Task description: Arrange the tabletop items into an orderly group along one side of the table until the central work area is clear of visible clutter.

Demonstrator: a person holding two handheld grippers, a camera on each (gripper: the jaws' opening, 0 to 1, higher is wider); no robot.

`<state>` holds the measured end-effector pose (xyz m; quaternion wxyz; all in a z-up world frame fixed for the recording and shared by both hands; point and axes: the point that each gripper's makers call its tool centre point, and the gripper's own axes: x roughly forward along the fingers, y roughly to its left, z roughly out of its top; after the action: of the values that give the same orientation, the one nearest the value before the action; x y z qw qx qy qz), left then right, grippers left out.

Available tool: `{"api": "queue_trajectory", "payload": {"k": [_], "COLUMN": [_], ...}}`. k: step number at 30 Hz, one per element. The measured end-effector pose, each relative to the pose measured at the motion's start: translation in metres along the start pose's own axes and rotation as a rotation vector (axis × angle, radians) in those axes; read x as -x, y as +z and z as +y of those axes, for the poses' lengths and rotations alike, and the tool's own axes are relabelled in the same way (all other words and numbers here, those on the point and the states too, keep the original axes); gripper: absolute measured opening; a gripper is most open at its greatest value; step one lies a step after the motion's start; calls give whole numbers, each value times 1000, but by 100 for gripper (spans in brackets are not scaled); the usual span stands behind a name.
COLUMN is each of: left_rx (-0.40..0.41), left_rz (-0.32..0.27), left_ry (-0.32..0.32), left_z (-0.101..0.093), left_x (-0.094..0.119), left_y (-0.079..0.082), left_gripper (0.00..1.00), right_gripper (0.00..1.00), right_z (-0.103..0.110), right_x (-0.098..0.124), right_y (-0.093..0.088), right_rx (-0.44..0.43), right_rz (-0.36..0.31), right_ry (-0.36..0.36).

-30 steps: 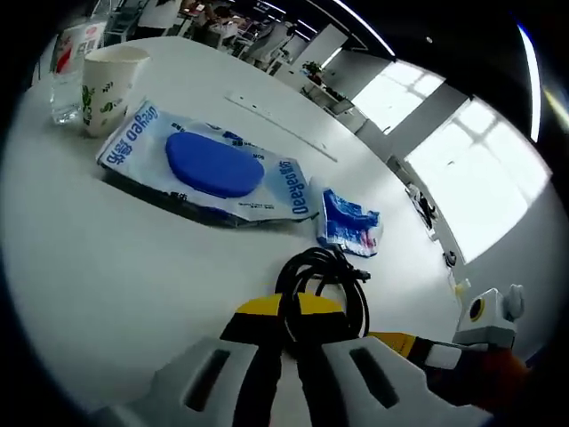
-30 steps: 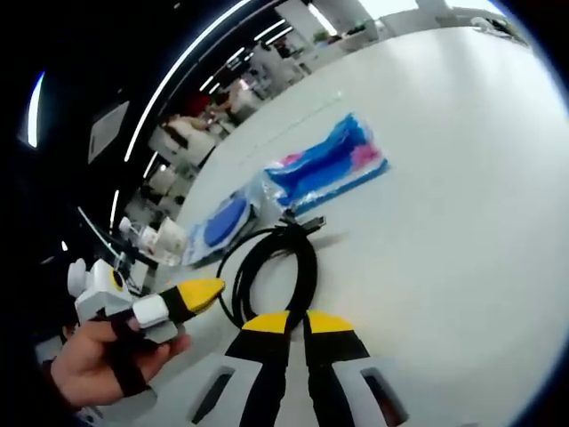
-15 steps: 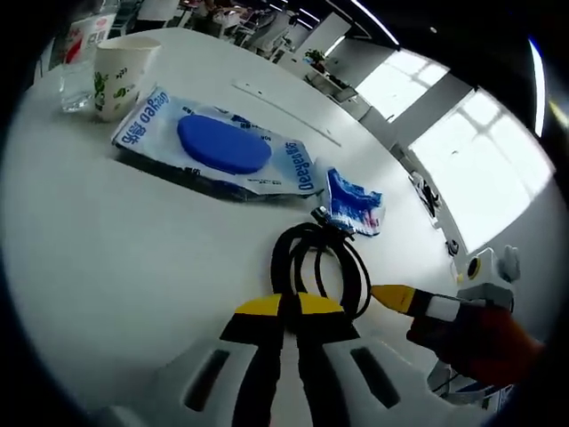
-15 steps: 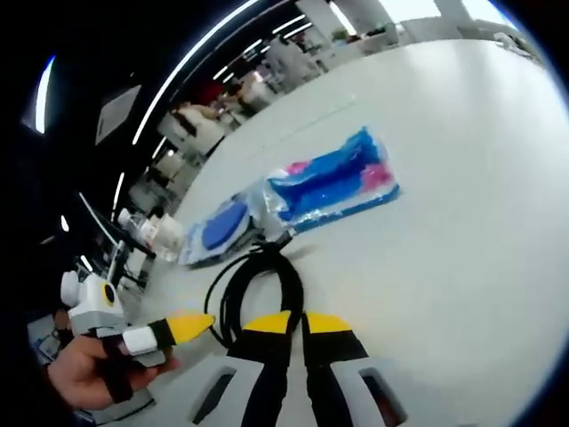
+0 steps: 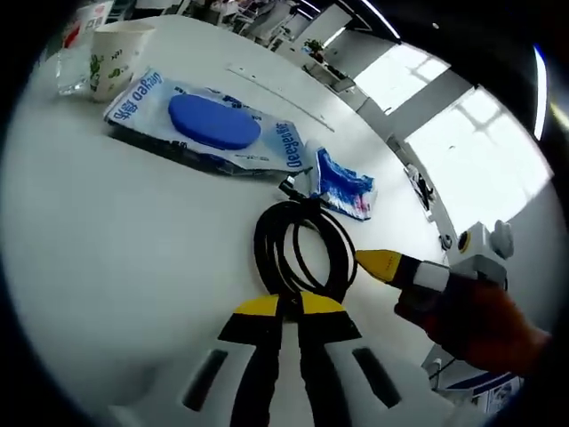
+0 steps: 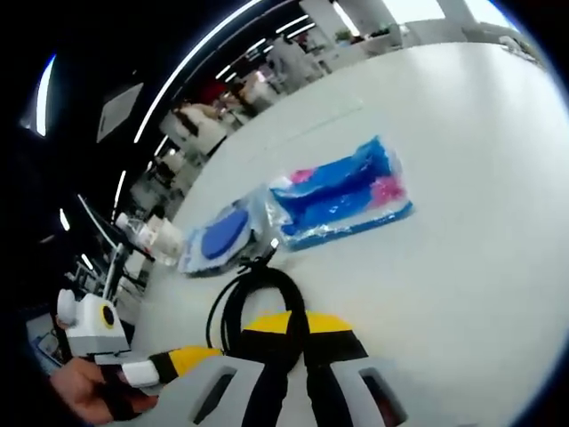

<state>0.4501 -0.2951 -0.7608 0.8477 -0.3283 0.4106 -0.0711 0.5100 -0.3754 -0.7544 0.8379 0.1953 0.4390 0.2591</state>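
Tongs: both your left tongs (image 5: 286, 307) and right tongs (image 6: 293, 322) are clenched on the coiled black cable (image 5: 300, 249); carry it level toward the white tabletop (image 5: 116, 240) edge.

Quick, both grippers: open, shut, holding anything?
Left gripper: shut on the cable, at the coil's near edge.
Right gripper: shut on the same cable.
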Motion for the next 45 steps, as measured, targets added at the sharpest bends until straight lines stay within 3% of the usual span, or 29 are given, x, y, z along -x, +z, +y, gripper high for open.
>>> {"api": "queue_trajectory", "payload": {"k": [9,22,27,38,41,45], "left_rx": [3,-73,-79,-136,-183,-176], "left_rz": [-10,-38,-56,-50,-68,-106], "left_ry": [-17,-42,-38,-15,-2,19], "left_z": [-8,-5,6,41,52,70], "left_x": [-1,20,34,80,94,112], "left_y": [0,15,24,18,24,37], "left_gripper": [2,13,15,18,20,21], "right_gripper": [1,11,12,20,22,25], "right_z": [4,-2,-6,-7,-6,-3], "right_x": [0,14,21,43,49,55], "right_y": [-6,5,5,-10,-17,-29], "right_rx": [-12,-10,10,66,82,110], "right_rz": [29,-25,-34,-56,-62,-49], "right_ry": [29,30,19,5,-1,-7]}}
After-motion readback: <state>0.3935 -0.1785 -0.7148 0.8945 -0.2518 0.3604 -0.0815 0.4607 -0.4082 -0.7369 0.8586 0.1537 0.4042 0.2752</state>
